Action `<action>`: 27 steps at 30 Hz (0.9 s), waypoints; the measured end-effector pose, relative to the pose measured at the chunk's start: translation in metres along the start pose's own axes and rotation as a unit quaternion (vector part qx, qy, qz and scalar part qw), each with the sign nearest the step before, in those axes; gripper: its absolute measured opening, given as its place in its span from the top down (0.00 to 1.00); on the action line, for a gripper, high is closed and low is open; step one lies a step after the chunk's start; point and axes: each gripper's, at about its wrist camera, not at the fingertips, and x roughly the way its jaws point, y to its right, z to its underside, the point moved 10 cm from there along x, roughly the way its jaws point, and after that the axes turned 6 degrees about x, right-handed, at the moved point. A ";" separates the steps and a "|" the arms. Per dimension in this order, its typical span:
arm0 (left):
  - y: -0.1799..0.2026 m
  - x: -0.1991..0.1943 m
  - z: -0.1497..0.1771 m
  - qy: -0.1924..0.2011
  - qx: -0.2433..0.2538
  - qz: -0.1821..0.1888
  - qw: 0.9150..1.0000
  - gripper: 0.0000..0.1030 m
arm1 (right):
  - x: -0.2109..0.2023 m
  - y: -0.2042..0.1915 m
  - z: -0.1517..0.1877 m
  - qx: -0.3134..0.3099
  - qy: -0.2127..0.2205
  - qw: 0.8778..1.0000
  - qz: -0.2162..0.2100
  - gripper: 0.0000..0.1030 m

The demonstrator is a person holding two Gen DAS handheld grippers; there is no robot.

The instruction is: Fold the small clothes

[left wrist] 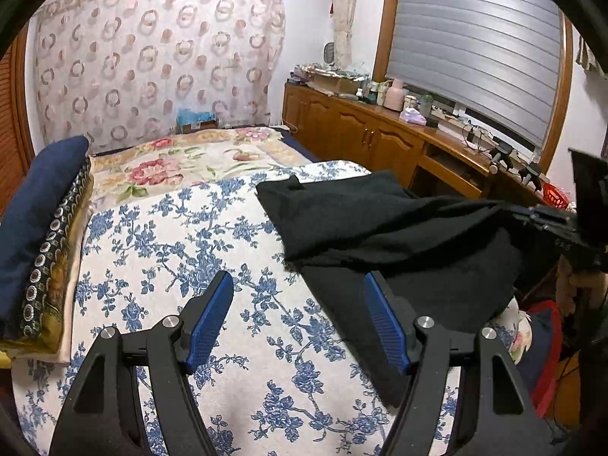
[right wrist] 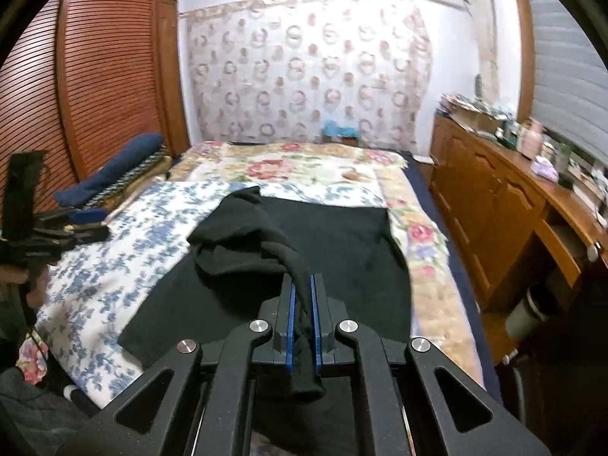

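Observation:
A black garment (right wrist: 334, 250) lies spread on the bed's blue-flowered sheet (right wrist: 114, 266). My right gripper (right wrist: 302, 292) is shut on a bunched edge of the garment and holds that part lifted and draped over the flat part. In the left wrist view the garment (left wrist: 380, 220) lies to the right, one flap raised toward the right gripper (left wrist: 551, 224) at the frame's right edge. My left gripper (left wrist: 298, 296) is open and empty, above the sheet (left wrist: 171, 247) just left of the garment. It shows at the far left of the right wrist view (right wrist: 87, 224).
A navy pillow (left wrist: 34, 205) and folded patterned bedding (left wrist: 57, 266) lie along the bed's left side. A floral blanket (left wrist: 182, 163) covers the far bed. A wooden cabinet (left wrist: 372, 136) with clutter runs along the right wall. A louvred wardrobe (right wrist: 95, 68) stands left.

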 end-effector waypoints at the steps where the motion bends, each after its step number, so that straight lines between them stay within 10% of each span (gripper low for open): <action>1: 0.001 -0.001 -0.001 0.002 0.001 0.000 1.000 0.30 | 0.002 0.003 0.005 0.005 -0.006 1.000 0.004 0.93; 10: 0.001 -0.005 -0.003 0.009 0.000 -0.008 1.000 0.30 | 0.038 0.017 0.059 0.035 -0.088 0.995 0.015 0.90; 27: -0.007 0.013 -0.010 0.003 0.007 -0.011 1.000 0.29 | 0.034 -0.016 0.011 0.001 -0.055 0.998 -0.005 0.49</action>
